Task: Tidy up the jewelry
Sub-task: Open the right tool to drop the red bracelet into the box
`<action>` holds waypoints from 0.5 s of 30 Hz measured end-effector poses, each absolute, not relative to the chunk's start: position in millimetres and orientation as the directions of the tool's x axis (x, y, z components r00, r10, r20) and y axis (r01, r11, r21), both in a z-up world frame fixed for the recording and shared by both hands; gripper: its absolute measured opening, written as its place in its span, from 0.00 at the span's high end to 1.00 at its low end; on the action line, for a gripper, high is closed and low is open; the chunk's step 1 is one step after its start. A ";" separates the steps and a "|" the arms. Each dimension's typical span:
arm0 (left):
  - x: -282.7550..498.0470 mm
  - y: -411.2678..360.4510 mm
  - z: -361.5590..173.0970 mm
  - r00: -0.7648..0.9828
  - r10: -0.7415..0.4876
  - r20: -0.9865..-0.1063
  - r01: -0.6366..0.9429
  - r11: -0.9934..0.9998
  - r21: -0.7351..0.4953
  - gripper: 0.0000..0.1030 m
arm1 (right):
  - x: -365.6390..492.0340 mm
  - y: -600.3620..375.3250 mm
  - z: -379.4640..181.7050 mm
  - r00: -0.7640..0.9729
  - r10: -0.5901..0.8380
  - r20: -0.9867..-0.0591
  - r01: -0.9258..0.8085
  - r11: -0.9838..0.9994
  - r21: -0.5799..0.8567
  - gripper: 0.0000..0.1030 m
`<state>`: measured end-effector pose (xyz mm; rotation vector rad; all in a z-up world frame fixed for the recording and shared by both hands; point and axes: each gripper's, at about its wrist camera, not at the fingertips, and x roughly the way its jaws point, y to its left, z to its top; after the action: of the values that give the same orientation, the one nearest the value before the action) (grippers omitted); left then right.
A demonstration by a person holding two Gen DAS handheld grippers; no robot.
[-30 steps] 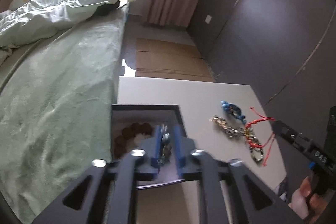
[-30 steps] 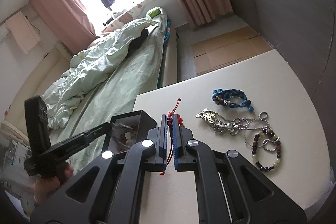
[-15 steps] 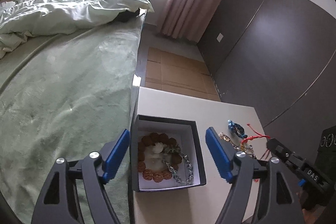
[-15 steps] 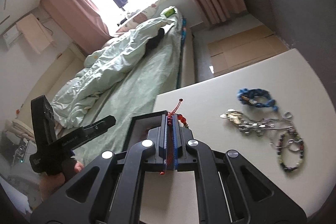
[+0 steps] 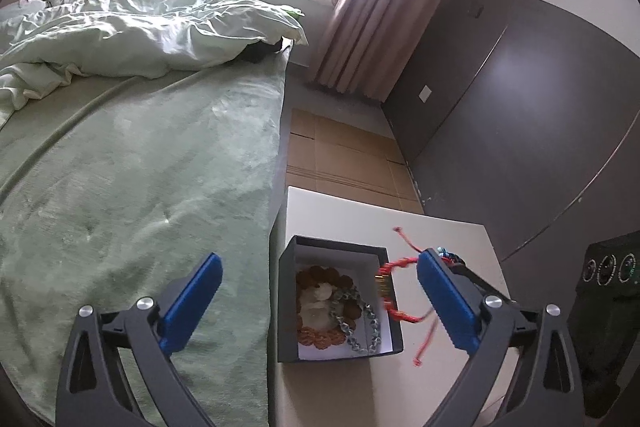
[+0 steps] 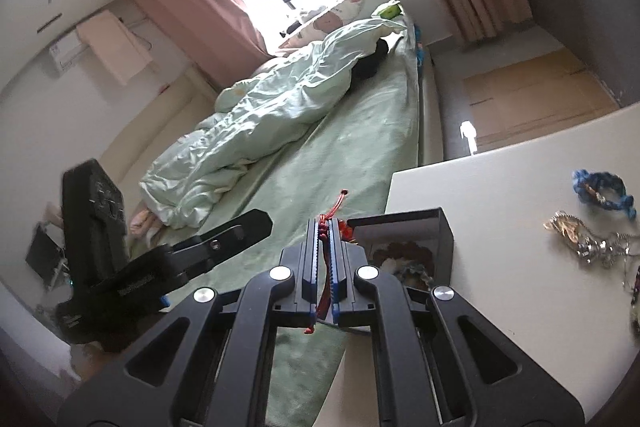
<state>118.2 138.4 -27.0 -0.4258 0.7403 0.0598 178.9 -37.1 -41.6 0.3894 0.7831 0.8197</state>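
Observation:
A black jewelry box (image 5: 288, 283) with a white lining stands on the white table (image 5: 344, 211) next to the bed. It holds a brown bead bracelet (image 5: 316, 337) and a silver chain (image 5: 362, 311). My left gripper (image 5: 320, 301) is open and empty, held high above the box. My right gripper (image 6: 325, 251) is shut on a red cord bracelet (image 6: 329, 259), which also hangs over the box's right edge in the left wrist view (image 5: 394, 289). The box shows in the right wrist view (image 6: 440, 227).
A blue bracelet (image 6: 602, 187) and silver chains (image 6: 588, 243) lie on the table to the right of the box. A bed with a green cover (image 5: 140, 187) runs along the table's left side. Dark cabinets (image 5: 500, 107) stand on the right.
My left gripper let go of the silver chain in the box, opened wide and rose. My right gripper carried the red cord bracelet left from the pile to above the box.

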 end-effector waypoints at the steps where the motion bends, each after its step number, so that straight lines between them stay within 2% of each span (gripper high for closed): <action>1: 118.3 139.7 -27.4 0.739 -0.097 -0.667 -0.204 0.911 -0.359 0.08 | 179.5 -31.9 -43.2 0.431 0.762 -0.484 -0.509 0.648 0.567 0.93; 2: 118.5 140.8 -27.9 0.737 -0.099 -0.668 -0.206 0.909 -0.362 0.08 | 181.5 -28.9 -46.1 0.421 0.755 -0.502 -0.508 0.655 0.559 0.83; 3: 118.9 141.4 -28.5 0.735 -0.099 -0.671 -0.208 0.908 -0.362 0.08 | 183.5 -27.4 -49.3 0.411 0.748 -0.521 -0.497 0.663 0.560 0.56; 4: 118.5 142.3 -28.8 0.738 -0.103 -0.667 -0.208 0.905 -0.370 0.08 | 184.8 -30.1 -52.1 0.417 0.738 -0.531 -0.476 0.674 0.564 0.45; 6: 118.1 144.7 -29.5 0.738 -0.110 -0.666 -0.213 0.899 -0.384 0.08 | 184.3 -43.6 -53.4 0.469 0.709 -0.526 -0.436 0.704 0.560 0.17; 10: 119.3 144.7 -31.4 0.733 -0.106 -0.672 -0.224 0.895 -0.385 0.08 | 184.7 -67.1 -48.7 0.491 0.711 -0.503 -0.408 0.698 0.589 0.15; 15: 119.4 138.5 -30.8 0.732 -0.108 -0.672 -0.212 0.902 -0.377 0.08 | 183.7 -83.4 -47.7 0.517 0.663 -0.541 -0.376 0.744 0.552 0.15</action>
<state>119.4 138.5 -30.8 -0.4540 0.7534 0.0592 183.7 -83.4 -47.7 0.3929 0.8101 0.6432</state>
